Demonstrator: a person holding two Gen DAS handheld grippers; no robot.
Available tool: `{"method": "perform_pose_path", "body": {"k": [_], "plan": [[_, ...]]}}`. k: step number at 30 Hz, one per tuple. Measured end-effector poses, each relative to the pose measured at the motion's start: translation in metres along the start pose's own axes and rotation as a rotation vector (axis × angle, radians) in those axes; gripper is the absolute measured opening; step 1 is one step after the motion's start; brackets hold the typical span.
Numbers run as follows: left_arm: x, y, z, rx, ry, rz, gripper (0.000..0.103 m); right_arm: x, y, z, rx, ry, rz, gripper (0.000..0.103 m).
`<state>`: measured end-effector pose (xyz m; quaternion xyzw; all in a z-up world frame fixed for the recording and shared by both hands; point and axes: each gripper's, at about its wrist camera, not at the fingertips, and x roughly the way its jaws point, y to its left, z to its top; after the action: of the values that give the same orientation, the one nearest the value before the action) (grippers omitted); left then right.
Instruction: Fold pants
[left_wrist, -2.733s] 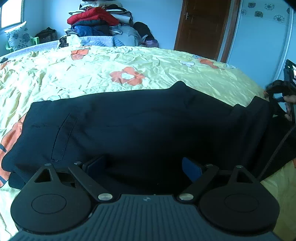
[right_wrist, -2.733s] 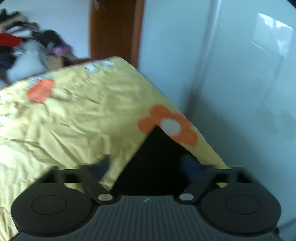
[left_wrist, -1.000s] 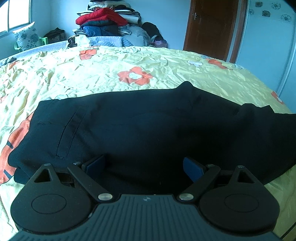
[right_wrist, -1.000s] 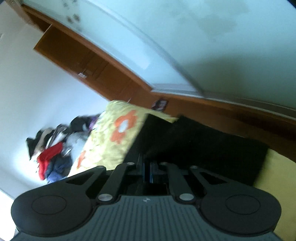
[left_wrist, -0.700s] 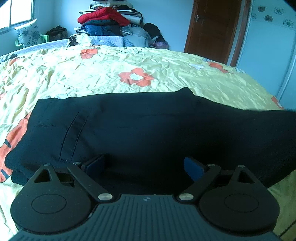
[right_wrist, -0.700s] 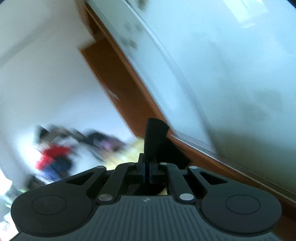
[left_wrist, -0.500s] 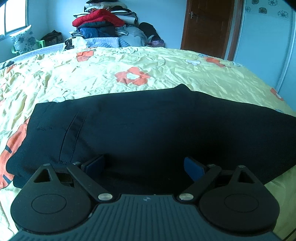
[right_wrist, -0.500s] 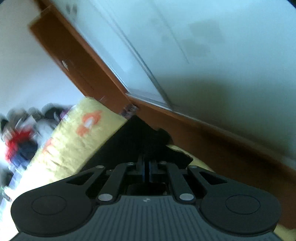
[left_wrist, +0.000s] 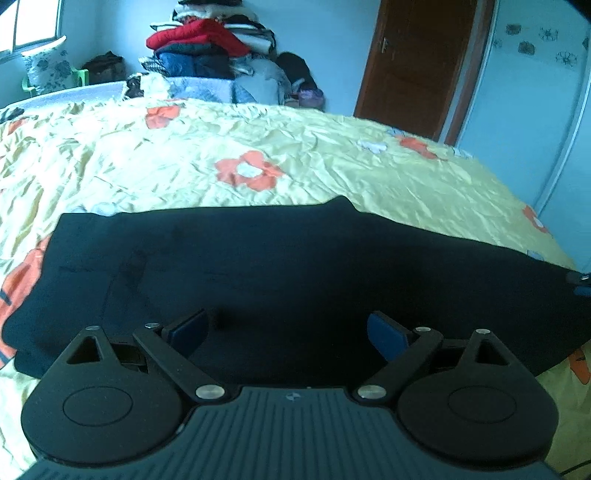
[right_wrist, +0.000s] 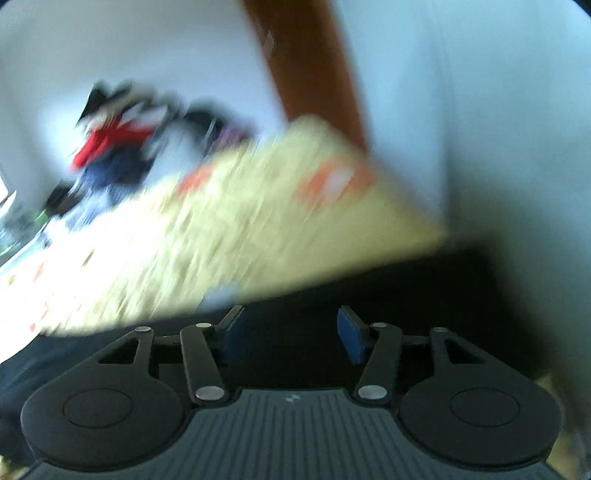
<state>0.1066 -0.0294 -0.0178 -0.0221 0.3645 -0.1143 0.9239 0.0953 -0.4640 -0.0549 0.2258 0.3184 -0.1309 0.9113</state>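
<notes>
Pants (left_wrist: 295, 266), dark and smooth, lie stretched flat from left to right across the near part of a bed (left_wrist: 332, 173) whose crumpled yellow cover is printed with orange-and-white flowers. No readable brand or writing shows anywhere; only a small pale emblem sits on the ribbed grey housing of each tool, too small to make out. A slanted pocket seam marks the left part of the garment, and a small point of cloth rises along its far edge.

The left claw (left_wrist: 288, 330) hangs over the near edge of the pants with its blue-padded fingers (left_wrist: 386, 339) spread wide and nothing pressed between them. At the far right end of the garment, a sliver of the right claw (left_wrist: 580, 284) shows at the frame's edge. In its own heavily blurred view, the right claw (right_wrist: 290, 334) is opening, its blue pads (right_wrist: 349, 341) standing apart above dark cloth without gripping it.

Beyond the bed, a tall heap of clothes (left_wrist: 210, 48) topped by a red garment stands against the far wall. A brown wooden door (left_wrist: 417, 66) lies to its right, then a pale wardrobe panel (left_wrist: 528, 92) dotted with small flower motifs. A flowered pillow (left_wrist: 48, 68) on a green chair sits under the window at far left.
</notes>
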Motion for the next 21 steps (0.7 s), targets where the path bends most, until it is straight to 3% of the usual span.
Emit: {"method": "perform_pose_path", "body": {"k": [1,3,4,5,6,8,9,10,12,14,17,18,21], "plan": [[0.003,-0.002,0.001,0.005,0.012,0.001,0.094,0.004,-0.005,0.005,0.005,-0.052,-0.03,0.053],[0.005,-0.007,0.003,0.019,0.018,0.008,0.094,0.002,0.006,0.02,0.068,-0.097,-0.242,0.056],[0.004,-0.01,0.004,0.03,0.006,0.01,0.094,-0.002,0.023,0.024,0.02,-0.128,-0.236,0.056],[0.004,-0.013,0.006,0.042,-0.007,0.013,0.094,-0.007,0.046,0.026,-0.072,-0.137,-0.12,0.056],[0.005,-0.018,0.01,0.059,-0.017,0.017,0.094,-0.003,0.074,0.027,-0.169,-0.061,0.047,0.056],[0.011,-0.031,0.02,0.108,-0.007,0.011,0.094,0.007,0.118,0.021,-0.308,0.125,0.288,0.056],[0.016,-0.04,0.026,0.145,0.009,0.002,0.094,0.013,0.144,0.013,-0.421,0.203,0.383,0.056],[0.022,-0.051,0.031,0.2,0.014,-0.015,0.094,0.019,0.166,0.003,-0.523,0.252,0.414,0.056],[0.036,-0.069,0.036,0.316,0.004,-0.019,0.095,0.048,0.204,-0.014,-0.695,0.334,0.367,0.056],[0.06,-0.085,0.041,0.394,0.025,0.02,0.094,0.069,0.223,-0.013,-0.765,0.291,0.317,0.059],[0.1,-0.09,0.053,0.372,0.072,0.047,0.095,0.098,0.23,0.002,-0.735,0.207,0.215,0.06],[0.112,-0.088,0.058,0.343,0.081,0.055,0.096,0.108,0.227,0.005,-0.705,0.176,0.179,0.08],[0.112,-0.077,0.071,0.267,0.057,0.085,0.092,0.096,0.21,0.01,-0.596,0.125,0.181,0.081]]}}
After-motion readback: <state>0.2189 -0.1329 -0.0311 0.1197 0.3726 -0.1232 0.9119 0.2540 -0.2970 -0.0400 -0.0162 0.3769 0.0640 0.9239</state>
